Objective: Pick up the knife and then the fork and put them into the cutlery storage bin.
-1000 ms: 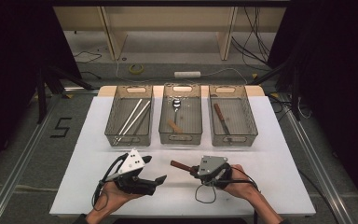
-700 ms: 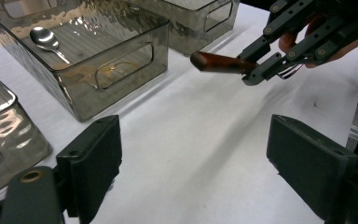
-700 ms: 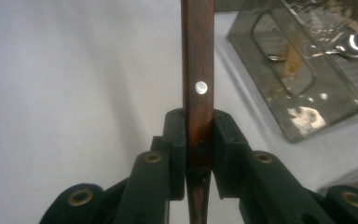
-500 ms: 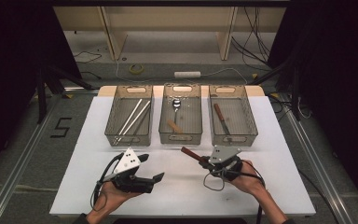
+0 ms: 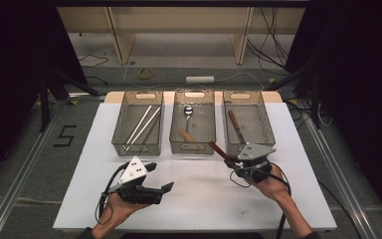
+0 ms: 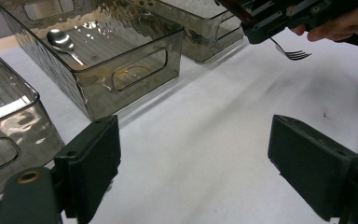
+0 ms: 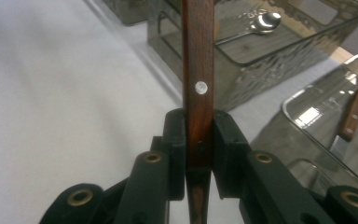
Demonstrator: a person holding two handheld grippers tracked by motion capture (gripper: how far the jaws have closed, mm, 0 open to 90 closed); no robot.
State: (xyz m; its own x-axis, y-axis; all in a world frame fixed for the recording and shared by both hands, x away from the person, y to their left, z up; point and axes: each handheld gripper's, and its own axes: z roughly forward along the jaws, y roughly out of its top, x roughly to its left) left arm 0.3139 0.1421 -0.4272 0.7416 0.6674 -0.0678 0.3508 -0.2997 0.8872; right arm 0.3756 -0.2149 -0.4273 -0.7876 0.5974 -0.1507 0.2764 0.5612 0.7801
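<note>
My right gripper [image 5: 232,162] is shut on a wooden-handled fork [image 5: 218,149], just in front of the right bin [image 5: 267,130]. In the right gripper view the dark brown handle [image 7: 198,56] is pinched between the pads and runs up past the middle bin [image 7: 279,60]. The left gripper view shows the metal tines [image 6: 294,54] sticking out behind that gripper [image 6: 265,23], above the mat. My left gripper [image 5: 160,177] rests at the front left, held in a hand. It is open, with nothing between its jaws [image 6: 200,158].
Three clear bins stand in a row at the back of the white mat [image 5: 199,204]. The left bin [image 5: 124,147] holds chopsticks [image 5: 142,127], the middle bin [image 5: 193,147] a spoon [image 5: 188,111], the right bin a wooden-handled knife [image 5: 235,125]. Dark floor and cables surround the table.
My right gripper has carried the fork to the right and away from me, slightly higher, up to the front of the right bin. The left gripper has stayed put.
</note>
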